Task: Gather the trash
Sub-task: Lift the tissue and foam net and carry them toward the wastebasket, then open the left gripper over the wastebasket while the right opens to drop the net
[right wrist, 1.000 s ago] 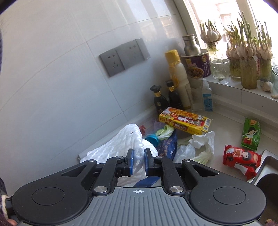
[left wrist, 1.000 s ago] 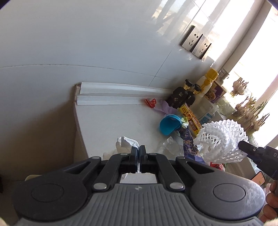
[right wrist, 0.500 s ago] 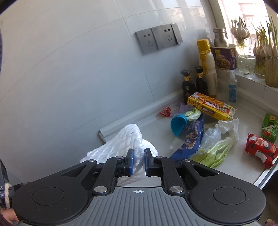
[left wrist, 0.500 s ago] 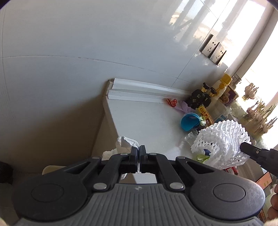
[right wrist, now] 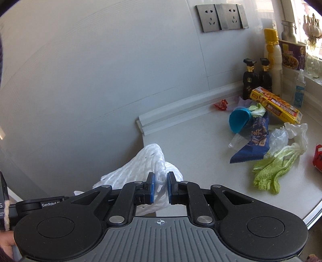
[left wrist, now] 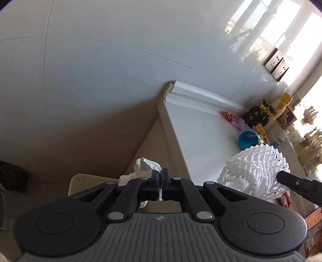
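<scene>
With "GenRobot" legible on the left gripper (right wrist: 38, 204), its fingers clenched a white tissue (left wrist: 148, 167) while the right gripper (right wrist: 160, 182) grasped white foam netting (right wrist: 149, 161) between its fingers.

The large white wall tiles (left wrist: 124, 66) looked glossy and smooth, mirroring window light at two o'clock. The pale countertop (right wrist: 193, 149) was matt and finely speckled. A white foam net sleeve (right wrist: 149, 161) looked soft and open-meshed; a crumpled white tissue (left wrist: 147, 165) looked papery. At three o'clock a dark blue snack wrapper (right wrist: 255, 139) shone like foil, beside a clear crinkled plastic bag (right wrist: 278, 138). The grey socket plates (right wrist: 221, 17) looked brushed metal.
</scene>
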Demonstrator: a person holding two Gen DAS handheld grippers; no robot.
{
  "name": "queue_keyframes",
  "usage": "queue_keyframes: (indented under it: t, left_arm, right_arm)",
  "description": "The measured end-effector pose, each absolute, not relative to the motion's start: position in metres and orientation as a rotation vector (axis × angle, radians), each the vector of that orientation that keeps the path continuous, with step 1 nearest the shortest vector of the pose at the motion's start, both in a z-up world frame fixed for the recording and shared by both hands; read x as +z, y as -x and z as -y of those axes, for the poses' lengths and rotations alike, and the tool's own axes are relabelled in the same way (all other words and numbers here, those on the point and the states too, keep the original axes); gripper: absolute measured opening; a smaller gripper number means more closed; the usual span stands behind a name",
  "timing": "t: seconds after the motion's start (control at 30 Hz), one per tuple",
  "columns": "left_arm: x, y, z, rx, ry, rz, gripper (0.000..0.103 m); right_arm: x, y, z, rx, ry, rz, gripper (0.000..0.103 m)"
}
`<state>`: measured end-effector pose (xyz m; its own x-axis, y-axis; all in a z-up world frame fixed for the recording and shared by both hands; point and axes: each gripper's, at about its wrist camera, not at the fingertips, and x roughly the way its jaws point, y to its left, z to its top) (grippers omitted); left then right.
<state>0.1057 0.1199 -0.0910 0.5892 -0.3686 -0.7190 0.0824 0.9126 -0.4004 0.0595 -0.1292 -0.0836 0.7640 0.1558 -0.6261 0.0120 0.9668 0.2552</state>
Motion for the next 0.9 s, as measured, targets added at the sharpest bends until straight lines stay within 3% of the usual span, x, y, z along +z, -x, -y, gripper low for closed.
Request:
queue_keyframes:
  t: [0.9]
  left_arm:
    - [-0.249, -0.129, -0.174, -0.167, 0.377, -1.134, 0.002]
  right_arm:
    - [-0.212, -0.134, -0.02, 0.266, 0.24, -0.967, 0.012]
